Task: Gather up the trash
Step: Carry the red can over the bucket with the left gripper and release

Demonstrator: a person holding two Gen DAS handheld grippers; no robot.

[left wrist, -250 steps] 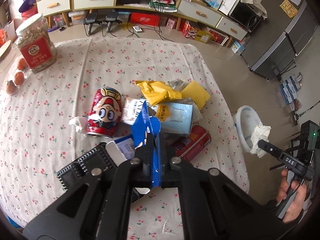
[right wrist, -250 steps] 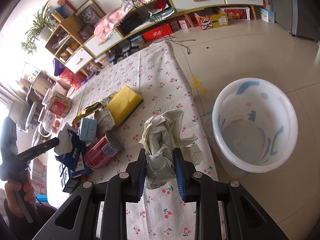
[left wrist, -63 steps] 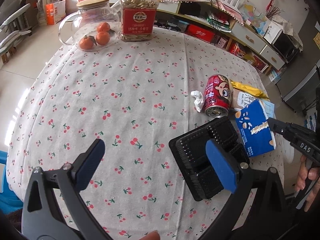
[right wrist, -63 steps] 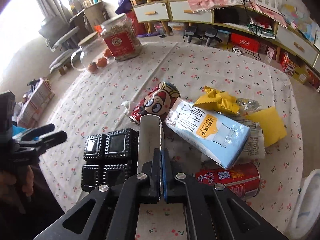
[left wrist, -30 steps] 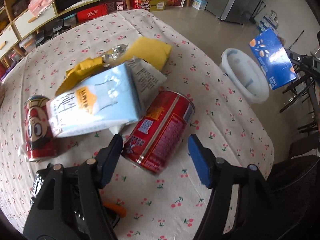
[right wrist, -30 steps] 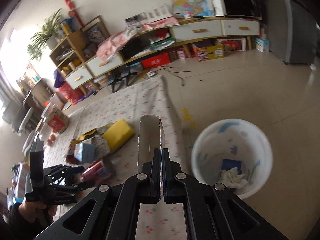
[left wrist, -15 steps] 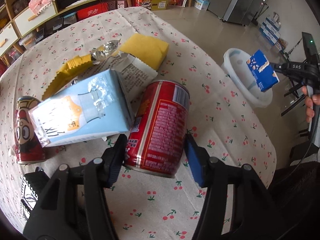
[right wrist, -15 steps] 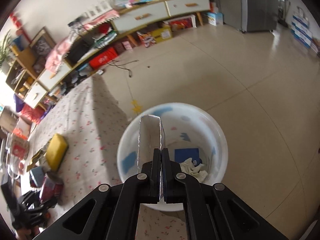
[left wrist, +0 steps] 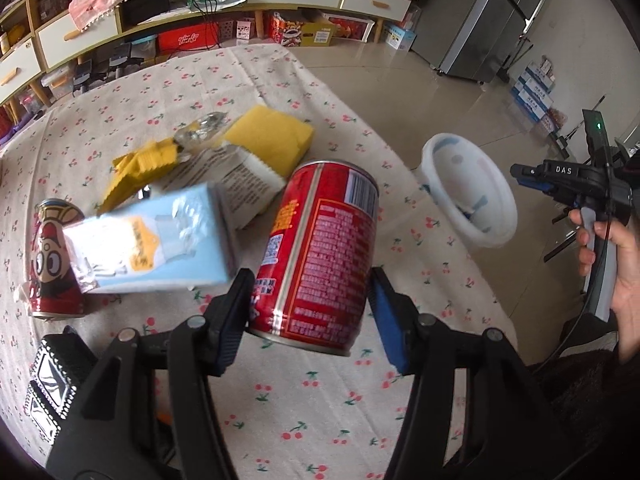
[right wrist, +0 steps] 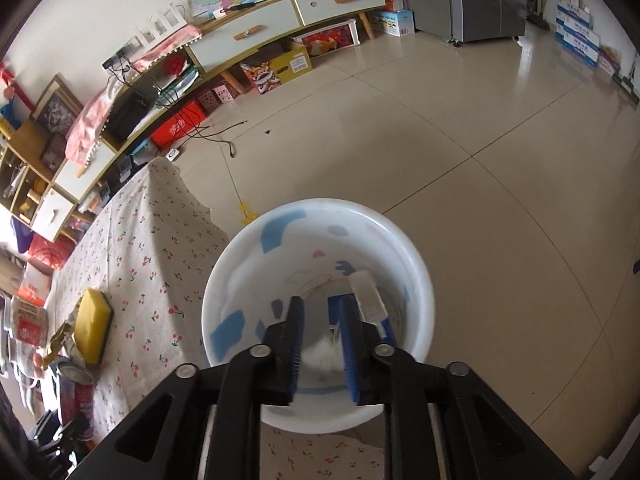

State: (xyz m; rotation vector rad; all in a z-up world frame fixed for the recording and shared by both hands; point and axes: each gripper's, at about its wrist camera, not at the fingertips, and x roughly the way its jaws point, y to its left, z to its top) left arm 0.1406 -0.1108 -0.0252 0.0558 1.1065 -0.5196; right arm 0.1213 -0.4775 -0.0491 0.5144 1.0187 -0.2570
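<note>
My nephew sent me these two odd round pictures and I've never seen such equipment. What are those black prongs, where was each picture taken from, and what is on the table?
No robot here: a person holds a two-fingered grabbing tool in each hand, and each tool carries a wide-angle camera looking along its fingers.

The left view shows the left tool with its fingers on either side of a red can; whether they have clamped it yet I cannot tell. The cherry-print tablecloth also carries a pale blue carton, a cartoon can, a yellow sponge, yellow wrappers and a black tray.

The right view shows the right tool, open and empty, above a white bin on the floor, with a blue carton and tissue inside.
</note>
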